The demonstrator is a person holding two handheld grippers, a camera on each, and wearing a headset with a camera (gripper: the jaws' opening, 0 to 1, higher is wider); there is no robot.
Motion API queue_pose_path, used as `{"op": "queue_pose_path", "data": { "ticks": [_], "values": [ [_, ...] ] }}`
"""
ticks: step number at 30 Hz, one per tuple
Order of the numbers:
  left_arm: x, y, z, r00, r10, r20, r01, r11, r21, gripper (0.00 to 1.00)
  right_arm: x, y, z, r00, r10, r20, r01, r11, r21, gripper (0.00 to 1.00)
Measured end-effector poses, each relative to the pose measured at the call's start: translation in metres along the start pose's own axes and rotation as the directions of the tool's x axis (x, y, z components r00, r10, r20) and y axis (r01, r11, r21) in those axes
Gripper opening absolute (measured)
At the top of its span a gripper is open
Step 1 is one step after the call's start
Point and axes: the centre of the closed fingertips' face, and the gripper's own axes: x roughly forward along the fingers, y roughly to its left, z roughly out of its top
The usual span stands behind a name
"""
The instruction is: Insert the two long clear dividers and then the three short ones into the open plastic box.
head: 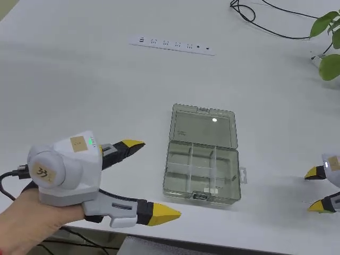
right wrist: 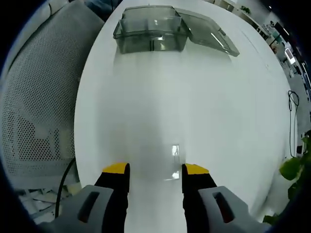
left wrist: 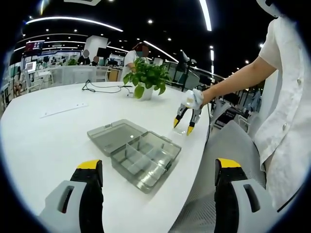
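Observation:
The grey see-through plastic box (head: 202,178) stands open near the table's front edge, its lid (head: 204,123) laid flat behind it. Clear dividers stand inside and split it into compartments. My left gripper (head: 151,178) hovers open to the left of the box with nothing between its yellow fingertips. In the left gripper view the box (left wrist: 143,155) lies ahead between the jaws. My right gripper (head: 316,189) is open at the right edge, well away from the box. A small clear divider (right wrist: 174,162) lies flat on the table just ahead of the right gripper (right wrist: 155,170), nearer its right fingertip.
A white power strip (head: 172,45) lies at the back of the table, with black cables (head: 265,21) and a potted plant (head: 326,48) at the back right. A mesh chair (right wrist: 39,97) stands beyond the table's front edge. People stand in the background.

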Motion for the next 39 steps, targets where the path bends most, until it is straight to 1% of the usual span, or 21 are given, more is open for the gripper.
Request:
{"op": "queue_pose_path", "data": {
  "ticks": [5, 6, 8, 13, 17, 19, 21, 23, 24, 27, 28, 31, 32, 33, 34, 35, 37, 38, 39],
  "values": [
    [0.001, 0.0, 0.001, 1.0, -0.002, -0.002, 0.002, 1.0, 0.002, 0.98, -0.001, -0.002, 0.001, 1.0, -0.003, 0.01, 0.002, 1.0, 0.012, 0.41],
    [0.001, 0.0, 0.001, 1.0, -0.002, -0.003, 0.002, 1.0, 0.003, 0.98, -0.001, -0.002, 0.001, 0.9999, -0.004, 0.009, 0.003, 1.0, 0.013, 0.4],
    [0.002, 0.0, 0.001, 1.0, -0.004, -0.002, 0.004, 1.0, 0.003, 0.98, -0.001, -0.003, 0.001, 1.0, -0.005, 0.008, 0.005, 1.0, 0.011, 0.33],
    [0.002, 0.0, 0.0, 1.0, -0.006, -0.005, 0.006, 1.0, 0.003, 0.98, -0.001, -0.002, 0.0, 0.9999, -0.017, 0.001, 0.017, 1.0, 0.016, 0.33],
    [0.002, 0.0, 0.0, 1.0, -0.005, -0.004, 0.005, 1.0, 0.002, 0.98, -0.004, 0.002, 0.005, 0.9996, -0.028, -0.003, 0.028, 1.0, -0.009, 0.33],
    [0.001, 0.0, 0.0, 1.0, -0.006, -0.005, 0.006, 1.0, 0.001, 0.97, -0.009, 0.003, 0.013, 0.9992, -0.039, 0.006, 0.039, 0.999, -0.028, 0.33],
    [0.001, 0.0, 0.0, 0.9999, -0.006, -0.008, 0.006, 1.0, 0.001, 0.97, -0.016, 0.005, 0.027, 0.9979, -0.057, 0.032, 0.058, 0.998, -0.037, 0.33],
    [0.001, 0.001, 0.001, 1.0, -0.003, -0.006, 0.003, 1.0, -0.002, 0.96, -0.026, 0.004, 0.046, 0.9936, -0.082, 0.079, 0.084, 0.996, -0.031, 0.33],
    [0.001, 0.001, 0.002, 1.0, 0.0, -0.001, 0.0, 1.0, -0.004, 0.96, -0.032, 0.003, 0.058, 0.989, -0.101, 0.108, 0.104, 0.994, -0.029, 0.33],
    [0.002, 0.001, 0.006, 1.0, 0.001, 0.008, -0.001, 1.0, -0.015, 0.95, -0.046, 0.006, 0.079, 0.9816, -0.121, 0.148, 0.127, 0.991, -0.037, 0.33],
    [0.002, 0.001, 0.007, 1.0, 0.001, 0.009, -0.001, 1.0, -0.014, 0.95, -0.047, 0.006, 0.082, 0.9804, -0.125, 0.152, 0.132, 0.991, -0.038, 0.33],
    [0.004, -0.002, 0.011, 1.0, -0.004, 0.008, 0.004, 1.0, -0.014, 0.94, -0.061, 0.007, 0.103, 0.9696, -0.155, 0.189, 0.165, 0.986, -0.038, 0.33],
    [0.005, -0.004, 0.013, 1.0, -0.005, 0.009, 0.005, 1.0, -0.022, 0.93, -0.066, 0.008, 0.11, 0.9655, -0.164, 0.202, 0.175, 0.984, -0.033, 0.33],
    [0.006, -0.005, 0.015, 0.9999, -0.007, 0.015, 0.007, 1.0, -0.024, 0.92, -0.073, 0.01, 0.12, 0.9601, -0.173, 0.22, 0.184, 0.983, -0.027, 0.33],
    [0.007, -0.008, 0.019, 0.9997, -0.009, 0.023, 0.01, 1.0, -0.028, 0.92, -0.077, 0.011, 0.127, 0.9558, -0.182, 0.231, 0.193, 0.981, -0.027, 0.33],
    [0.009, -0.009, 0.021, 0.9996, -0.012, 0.025, 0.012, 0.999, -0.035, 0.92, -0.083, 0.013, 0.137, 0.9498, -0.192, 0.247, 0.205, 0.978, -0.025, 0.33],
    [0.012, -0.014, 0.026, 0.9993, -0.018, 0.034, 0.02, 0.998, -0.057, 0.88, -0.091, 0.017, 0.153, 0.9406, -0.206, 0.27, 0.22, 0.975, -0.022, 0.33],
    [0.014, -0.015, 0.028, 0.9991, -0.017, 0.038, 0.02, 0.997, -0.069, 0.86, -0.094, 0.017, 0.158, 0.9363, -0.214, 0.279, 0.229, 0.973, -0.024, 0.33],
    [0.016, -0.017, 0.032, 0.9984, -0.023, 0.052, 0.028, 0.996, -0.09, 0.85, -0.096, 0.018, 0.163, 0.9316, -0.222, 0.288, 0.238, 0.971, -0.023, 0.33]
  ]
}}
